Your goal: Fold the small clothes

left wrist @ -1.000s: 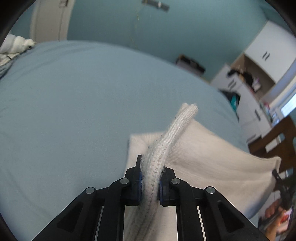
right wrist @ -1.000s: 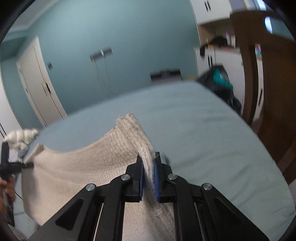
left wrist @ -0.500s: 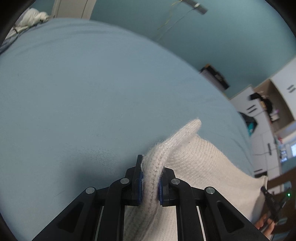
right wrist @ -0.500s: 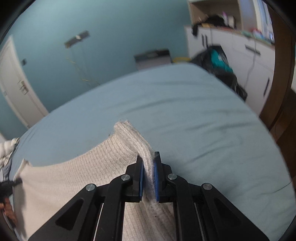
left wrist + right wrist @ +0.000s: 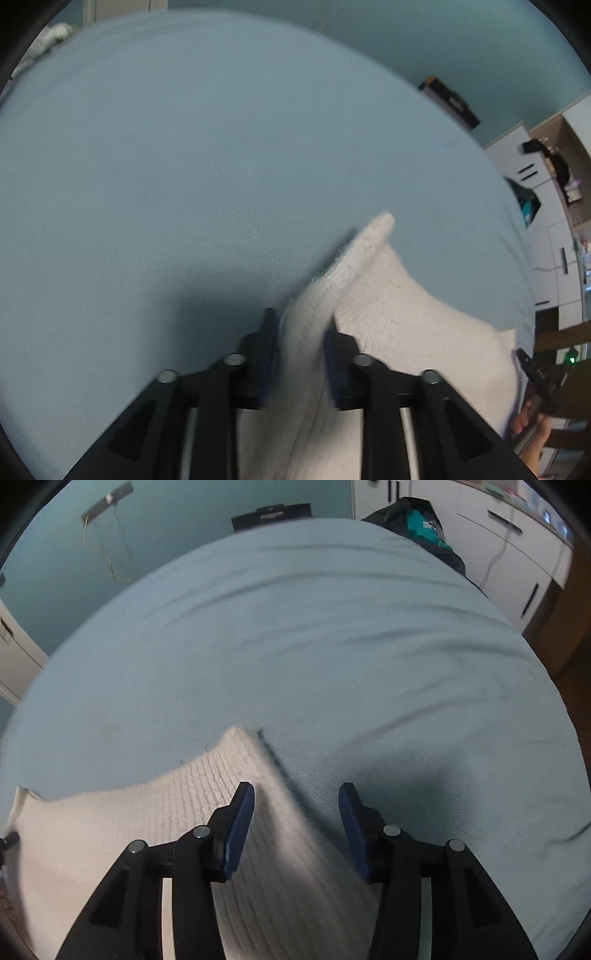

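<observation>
Left wrist view: my left gripper (image 5: 300, 334) has just been opening, and its jaws now stand a little apart with a raised corner of the white knit garment (image 5: 399, 317) between them. The cloth fills most of that gap, so I cannot tell whether the blue pads (image 5: 269, 347) are clear of it. The corner stands up in a ridge past the fingertips, and the rest of the knit spreads away to the right across the light blue bed sheet (image 5: 184, 166). At the right edge I see my other gripper (image 5: 539, 376) in a hand (image 5: 532, 432).

In the right wrist view, my right gripper (image 5: 296, 797) has also just been opening; its jaws stand moderately wide. The garment (image 5: 147, 819) has a peaked corner lying beside the left pad (image 5: 240, 827), and there is bare sheet (image 5: 314, 627) in front of the right pad. The knit lies flat on the bed, running off to the left. White cabinets (image 5: 509, 546) and a dark bag (image 5: 417, 520) stand beyond the bed.
</observation>
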A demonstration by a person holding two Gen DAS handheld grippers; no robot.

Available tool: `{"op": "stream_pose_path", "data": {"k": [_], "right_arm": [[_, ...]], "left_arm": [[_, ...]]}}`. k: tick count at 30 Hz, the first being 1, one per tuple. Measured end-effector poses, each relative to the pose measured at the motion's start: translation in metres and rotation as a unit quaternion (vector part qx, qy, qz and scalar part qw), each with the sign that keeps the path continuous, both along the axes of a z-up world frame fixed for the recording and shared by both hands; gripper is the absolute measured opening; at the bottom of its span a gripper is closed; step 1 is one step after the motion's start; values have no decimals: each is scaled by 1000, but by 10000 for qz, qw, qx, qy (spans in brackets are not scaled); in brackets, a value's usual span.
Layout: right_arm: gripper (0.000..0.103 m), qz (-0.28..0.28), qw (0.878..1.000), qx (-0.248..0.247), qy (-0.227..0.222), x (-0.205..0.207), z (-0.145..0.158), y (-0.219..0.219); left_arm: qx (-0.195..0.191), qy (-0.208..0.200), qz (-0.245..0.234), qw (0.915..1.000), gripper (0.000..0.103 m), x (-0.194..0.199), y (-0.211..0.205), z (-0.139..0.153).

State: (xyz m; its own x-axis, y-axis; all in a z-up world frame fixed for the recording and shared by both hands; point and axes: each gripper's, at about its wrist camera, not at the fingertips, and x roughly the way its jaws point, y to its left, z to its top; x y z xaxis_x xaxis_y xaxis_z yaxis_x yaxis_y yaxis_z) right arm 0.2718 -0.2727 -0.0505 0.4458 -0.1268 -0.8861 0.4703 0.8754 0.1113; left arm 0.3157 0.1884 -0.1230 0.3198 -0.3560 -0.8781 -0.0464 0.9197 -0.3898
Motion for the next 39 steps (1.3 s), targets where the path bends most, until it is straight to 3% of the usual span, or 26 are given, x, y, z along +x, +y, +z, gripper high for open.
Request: {"op": "stream_pose_path", "data": {"k": [1,2,3,4,6,8,10,13,16,18,22,23,24,25,28,30,35,38,39], "right_arm": [[43,-26,9999,20,-124,-11,11,0],[44,-86,9995,-41,-292,-29,30,-3],[52,-140,9991,-172,-364,-45,46,-4],[62,-174,9983,-351,-419,-63,63,-3],[73,-177,9964,-583,-583,-105,94,-2],[78,-268,9949,-387,-898,-155,115,-6],[95,-601,9923,96,-1078,-206,119,-15],[95,-945,9853,1052,-963,-249,100,-27],[95,-1088,9732,1907,-678,-282,67,-28],[94,-1002,9684,2244,-419,-288,48,-25],[75,-812,9594,2697,130,-287,27,-3],[71,-856,9524,2921,192,-285,22,-1],[54,-941,9452,3121,160,-274,20,-10],[46,-1179,9291,3506,-1,-278,16,-14],[29,-1851,9033,3850,-395,-292,10,-30],[26,-2229,8879,3974,-644,-311,7,-33],[22,-2864,8765,3784,-805,-329,-6,-32],[26,-2943,8585,4080,-990,-337,-12,-40],[33,-2935,8558,4131,-1039,-340,-6,-39]], "left_arm": [[117,-222,87,9996,57,-8,4,18],[272,-463,165,9984,91,-19,8,36],[468,-782,227,9956,103,-36,12,56],[612,-1132,240,9914,103,-54,14,74],[755,-1448,50,9866,103,-85,13,100],[842,-1447,-109,9858,103,-114,2,113],[974,-1376,-298,9852,103,-137,-11,115],[1493,-1030,-645,9813,103,-164,-31,102],[1295,-692,-770,9862,103,-171,-48,78],[1425,-208,-961,9849,103,-167,-56,42],[1948,379,-963,9754,103,-161,-53,-15],[1910,423,-936,9762,103,-159,-49,-22],[1893,486,-868,9769,103,-156,-45,-27],[1888,541,-792,9773,103,-153,-41,-29],[1592,796,-496,9828,103,-146,-26,-36],[1484,836,-465,9843,103,-143,-18,-40],[1311,898,-446,9863,103,-136,-8,-46],[1366,882,-438,9857,103,-128,-4,-45],[1342,856,-405,9864,103,-128,-3,-38]]}}
